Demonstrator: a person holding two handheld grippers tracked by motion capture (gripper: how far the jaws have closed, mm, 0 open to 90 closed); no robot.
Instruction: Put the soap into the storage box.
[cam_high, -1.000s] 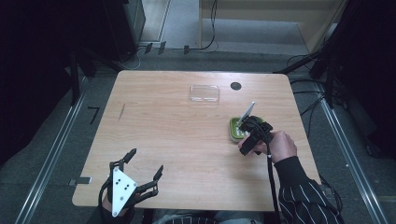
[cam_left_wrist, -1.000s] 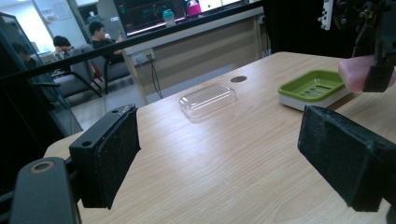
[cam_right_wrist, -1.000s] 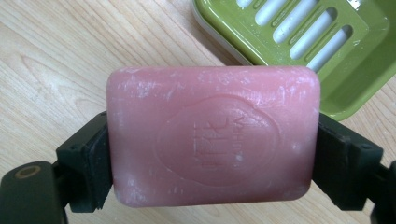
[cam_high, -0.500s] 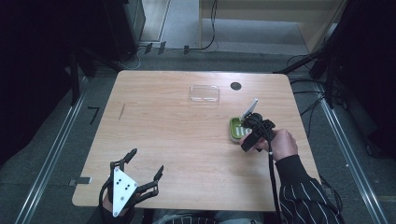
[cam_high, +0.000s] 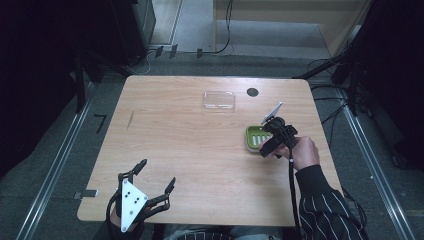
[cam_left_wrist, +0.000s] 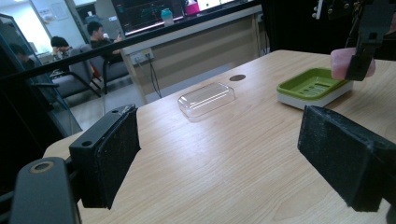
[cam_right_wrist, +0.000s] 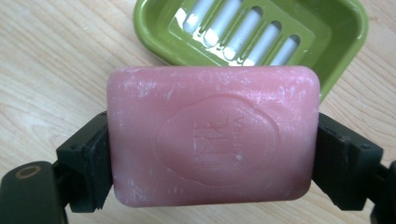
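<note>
- Because the soap bar (cam_right_wrist: 212, 137) must drop flat into the green soap dish (cam_right_wrist: 343, 35), we hold it by its short ends in the right tool (cam_right_wrist: 212, 158), just above the dish's near rim.
- We rest the left tool (cam_high: 150, 187), jaws wide, at the tabletop's (cam_high: 190, 145) near-left edge, well clear.
- We leave the clear lid (cam_high: 219, 100) on the far side, so the dish is open.

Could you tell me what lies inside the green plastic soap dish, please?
The green plastic soap dish holds no soap yet: its slotted white-backed drain grid is bare. The pink rectangular soap bar, clamped in the right gripper, covers the dish's near edge.
</note>
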